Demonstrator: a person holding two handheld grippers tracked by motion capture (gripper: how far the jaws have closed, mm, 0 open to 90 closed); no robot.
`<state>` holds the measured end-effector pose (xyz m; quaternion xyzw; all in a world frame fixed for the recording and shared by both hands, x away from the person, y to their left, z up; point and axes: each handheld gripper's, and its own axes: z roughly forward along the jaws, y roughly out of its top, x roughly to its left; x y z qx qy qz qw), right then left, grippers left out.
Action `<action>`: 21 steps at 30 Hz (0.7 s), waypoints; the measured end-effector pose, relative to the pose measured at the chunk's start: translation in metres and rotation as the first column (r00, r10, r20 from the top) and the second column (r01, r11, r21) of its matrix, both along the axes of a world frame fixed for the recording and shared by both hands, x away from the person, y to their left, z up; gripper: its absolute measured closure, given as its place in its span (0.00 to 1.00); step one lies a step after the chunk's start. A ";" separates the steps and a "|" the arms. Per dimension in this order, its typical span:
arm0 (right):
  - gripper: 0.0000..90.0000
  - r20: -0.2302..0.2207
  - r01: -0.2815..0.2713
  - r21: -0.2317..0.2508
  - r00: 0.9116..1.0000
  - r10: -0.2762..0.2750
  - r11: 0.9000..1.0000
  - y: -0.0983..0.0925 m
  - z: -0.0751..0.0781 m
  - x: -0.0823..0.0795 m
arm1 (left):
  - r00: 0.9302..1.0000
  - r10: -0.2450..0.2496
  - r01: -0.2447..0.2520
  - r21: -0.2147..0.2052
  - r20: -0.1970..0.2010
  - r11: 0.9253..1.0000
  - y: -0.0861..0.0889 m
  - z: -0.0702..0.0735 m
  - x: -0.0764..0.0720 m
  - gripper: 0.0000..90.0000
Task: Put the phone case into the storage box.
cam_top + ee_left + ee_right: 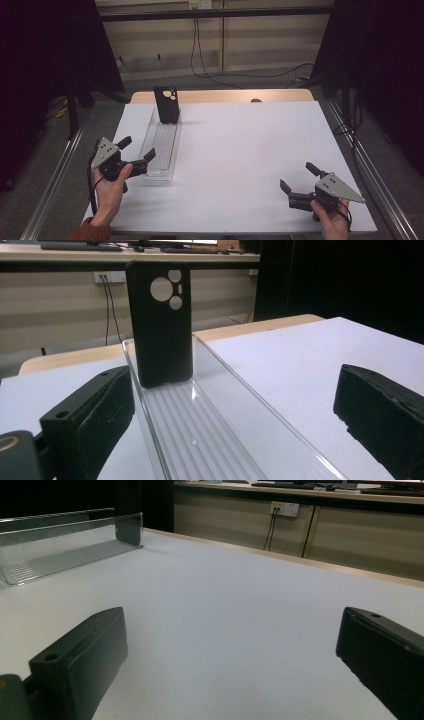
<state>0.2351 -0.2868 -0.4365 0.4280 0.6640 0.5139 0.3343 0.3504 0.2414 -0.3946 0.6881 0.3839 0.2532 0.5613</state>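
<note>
A black phone case point(167, 104) is standing upright at the far end of a long clear plastic tray point(161, 150), its camera cut-outs facing the person; in the left gripper view the phone case point(161, 322) is rising from the ribbed floor of the tray point(210, 435), leaning slightly back. The tray is lying lengthwise on the left half of the white-covered table point(250, 150), running away from the person.

The left hand-held gripper point(136, 150) is resting at the near end of the tray, its jaws spread wide: one jaw is lying outside the tray's left wall and the other is sitting at the tray's near end, without closing on it. In the left gripper view the two black jaws are standing well apart on either side of the tray.

The right hand-held gripper point(297, 177) is lying on the near right part of the table, well apart from the tray, with its jaws released and pointing toward the table's far left. In the right gripper view the tray point(60, 550) is appearing at the far left, bare white table lying between the opened jaws.
</note>
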 end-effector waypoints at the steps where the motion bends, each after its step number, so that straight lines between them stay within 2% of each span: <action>1: 0.00 -0.001 -0.001 0.002 1.000 0.001 1.000 0.000 0.000 0.000 | 1.000 0.003 -0.003 0.006 -0.001 1.000 0.001 -0.001 -0.002 0.03; 3: 0.00 -0.004 0.002 0.003 1.000 -0.002 1.000 -0.001 0.000 0.000 | 1.000 0.014 -0.014 0.018 0.008 1.000 0.003 -0.003 -0.006 0.03; 6: 0.00 -0.004 0.000 0.002 1.000 0.000 1.000 -0.001 0.000 0.000 | 1.000 0.014 -0.014 -0.002 0.009 1.000 0.006 -0.006 -0.011 0.03; 10: 0.00 0.000 0.007 0.002 1.000 -0.007 1.000 -0.001 0.000 -0.001 | 1.000 0.003 -0.004 0.014 0.028 1.000 0.008 -0.012 -0.021 0.03; 13: 0.00 0.002 0.010 0.004 1.000 -0.010 1.000 -0.002 0.000 0.000 | 1.000 -0.001 0.001 -0.004 0.029 1.000 0.010 -0.014 -0.029 0.03; 16: 0.00 0.000 0.011 0.001 1.000 -0.011 1.000 -0.002 0.000 -0.001 | 0.999 -0.002 0.002 0.012 0.042 1.000 0.011 -0.015 -0.035 0.03; 21: 0.00 -0.003 0.012 0.001 1.000 -0.012 1.000 -0.002 0.000 -0.002 | 0.999 0.005 -0.005 0.000 0.047 1.000 0.012 -0.019 -0.042 0.03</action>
